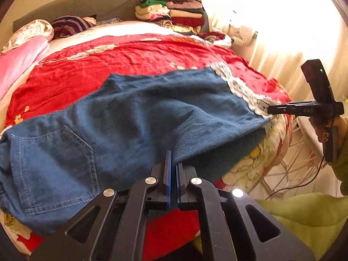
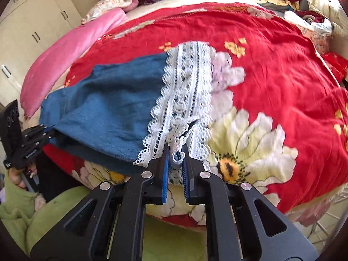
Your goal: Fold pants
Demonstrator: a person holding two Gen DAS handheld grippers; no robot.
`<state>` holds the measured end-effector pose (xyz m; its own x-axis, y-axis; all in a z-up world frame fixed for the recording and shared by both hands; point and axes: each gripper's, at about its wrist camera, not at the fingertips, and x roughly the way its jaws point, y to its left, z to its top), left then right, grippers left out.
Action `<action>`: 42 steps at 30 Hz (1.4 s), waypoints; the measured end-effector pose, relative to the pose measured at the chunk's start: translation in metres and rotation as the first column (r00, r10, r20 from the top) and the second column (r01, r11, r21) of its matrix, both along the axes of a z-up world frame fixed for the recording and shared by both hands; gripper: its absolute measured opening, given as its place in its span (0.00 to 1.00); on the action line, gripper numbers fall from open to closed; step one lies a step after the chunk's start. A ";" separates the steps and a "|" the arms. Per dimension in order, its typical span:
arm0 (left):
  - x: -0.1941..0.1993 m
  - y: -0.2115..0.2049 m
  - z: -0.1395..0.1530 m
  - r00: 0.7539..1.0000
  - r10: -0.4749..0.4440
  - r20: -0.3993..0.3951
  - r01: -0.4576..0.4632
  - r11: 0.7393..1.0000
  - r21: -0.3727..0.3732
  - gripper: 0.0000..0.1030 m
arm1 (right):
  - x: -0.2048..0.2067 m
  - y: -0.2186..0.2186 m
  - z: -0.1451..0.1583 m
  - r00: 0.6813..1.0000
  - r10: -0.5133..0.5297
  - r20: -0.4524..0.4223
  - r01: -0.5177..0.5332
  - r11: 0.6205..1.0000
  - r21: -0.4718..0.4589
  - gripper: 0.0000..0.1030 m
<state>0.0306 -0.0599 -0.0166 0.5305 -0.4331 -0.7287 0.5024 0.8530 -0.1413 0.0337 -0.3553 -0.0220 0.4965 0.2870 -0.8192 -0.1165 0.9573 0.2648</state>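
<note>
In the left wrist view the pants (image 1: 130,117) run off the frame at nine o'clock, so the waistband is cut away. Glare at two o'clock washes out the window (image 1: 282,21). In the right wrist view blur smears the red bedspread (image 2: 282,76) toward three o'clock.

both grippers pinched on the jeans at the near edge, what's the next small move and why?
Probably lift both together and carry the near edge across the bed. The left gripper is shut on the denim edge of the jeans, the right gripper on the lace cuff; the leg lies flat, unfolded.
</note>
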 end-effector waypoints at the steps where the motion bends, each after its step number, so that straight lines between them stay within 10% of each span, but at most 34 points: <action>1: 0.000 -0.003 -0.003 1.000 -0.008 -0.007 0.009 1.000 0.013 0.03 | 0.001 0.000 -0.006 1.000 -0.004 -0.007 0.004 1.000 -0.014 0.06; 5: -0.001 -0.010 -0.010 1.000 -0.015 -0.021 0.015 0.999 0.034 0.02 | -0.003 0.000 -0.005 1.000 -0.016 -0.001 0.016 0.994 -0.104 0.22; 9: 0.000 -0.009 -0.010 1.000 -0.009 -0.022 0.010 0.999 0.030 0.02 | -0.018 0.019 0.031 0.975 0.103 0.195 -0.044 0.957 -0.288 0.26; 18: -0.006 -0.007 -0.004 1.000 0.004 -0.007 -0.004 1.000 0.027 0.02 | -0.034 0.146 -0.006 0.762 0.624 0.173 -0.470 0.717 -0.514 0.26; 21: -0.008 -0.006 -0.003 1.000 -0.005 -0.011 0.005 1.000 0.026 0.02 | -0.029 0.155 -0.022 0.739 0.668 0.087 -0.519 0.647 -0.558 0.00; 29: -0.010 -0.006 -0.016 0.995 -0.043 -0.087 0.045 0.999 0.027 0.06 | -0.027 0.139 -0.035 0.742 0.669 0.037 -0.567 0.657 -0.497 0.00; 33: -0.017 0.010 -0.005 0.997 -0.027 -0.076 0.025 0.999 -0.034 0.26 | -0.023 0.127 -0.019 0.762 0.645 0.048 -0.577 0.711 -0.402 0.05; 38: -0.022 0.075 0.030 0.979 0.201 0.014 -0.198 0.973 -0.120 0.59 | -0.011 0.088 0.014 0.832 0.526 0.175 -0.474 0.840 -0.265 0.25; 42: -0.021 0.136 0.037 0.889 0.458 0.021 -0.452 0.883 -0.129 0.72 | 0.007 0.069 0.020 0.888 0.416 0.197 -0.374 0.901 -0.219 0.26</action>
<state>0.0097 0.0757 0.0208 0.7236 -0.2159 -0.6556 0.0718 0.9682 -0.2396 0.0412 -0.2861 -0.0022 0.5535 0.3661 -0.7481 -0.5326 0.8461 0.0200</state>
